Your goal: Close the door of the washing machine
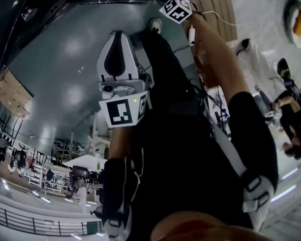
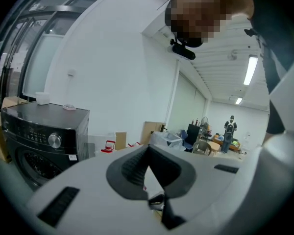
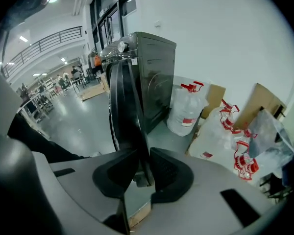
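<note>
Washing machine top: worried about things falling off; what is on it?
On the washing machine sit a small white box and a flatter pale item, too small to identify; nothing covers them.

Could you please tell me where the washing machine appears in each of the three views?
Head view: probably the washing machine, dark bulk at top left.
Left gripper view: left edge.
Right gripper view: upper centre, its open door edge-on in the right tool.
Shared: the white wall behind it, in both gripper views.
</note>
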A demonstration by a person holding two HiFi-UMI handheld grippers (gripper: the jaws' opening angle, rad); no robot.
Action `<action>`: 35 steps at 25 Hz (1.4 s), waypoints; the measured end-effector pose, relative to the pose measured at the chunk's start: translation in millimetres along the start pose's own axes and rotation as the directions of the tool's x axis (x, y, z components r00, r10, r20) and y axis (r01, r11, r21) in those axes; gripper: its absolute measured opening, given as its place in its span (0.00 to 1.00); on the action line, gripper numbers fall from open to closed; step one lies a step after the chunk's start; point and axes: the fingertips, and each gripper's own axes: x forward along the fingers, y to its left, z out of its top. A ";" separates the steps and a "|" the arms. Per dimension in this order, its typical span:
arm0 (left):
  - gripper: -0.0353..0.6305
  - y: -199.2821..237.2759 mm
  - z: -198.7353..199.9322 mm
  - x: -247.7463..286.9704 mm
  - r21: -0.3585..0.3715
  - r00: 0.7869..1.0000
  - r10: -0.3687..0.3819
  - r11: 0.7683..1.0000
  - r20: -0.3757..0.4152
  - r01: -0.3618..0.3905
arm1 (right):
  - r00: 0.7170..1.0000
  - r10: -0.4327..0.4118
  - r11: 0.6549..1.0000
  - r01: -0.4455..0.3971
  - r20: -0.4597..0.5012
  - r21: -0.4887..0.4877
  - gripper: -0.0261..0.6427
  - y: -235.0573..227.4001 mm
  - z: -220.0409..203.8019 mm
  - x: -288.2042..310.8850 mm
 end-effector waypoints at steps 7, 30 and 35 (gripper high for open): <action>0.06 15.0 -5.6 -32.3 -0.035 1.000 0.010 0.999 0.016 -0.009 | 0.999 -0.019 1.000 0.019 -0.030 -0.012 0.14 24.3 -7.6 2.5; 0.06 138.5 -61.4 -214.8 -0.037 0.997 -0.035 0.999 0.068 0.037 | 0.991 -0.113 0.962 0.126 -0.065 0.242 0.12 251.0 -3.4 25.0; 0.06 172.7 -79.5 -259.1 -0.046 0.997 -0.023 0.999 0.070 0.026 | 0.989 -0.135 0.940 0.149 -0.068 0.307 0.13 297.8 7.3 42.9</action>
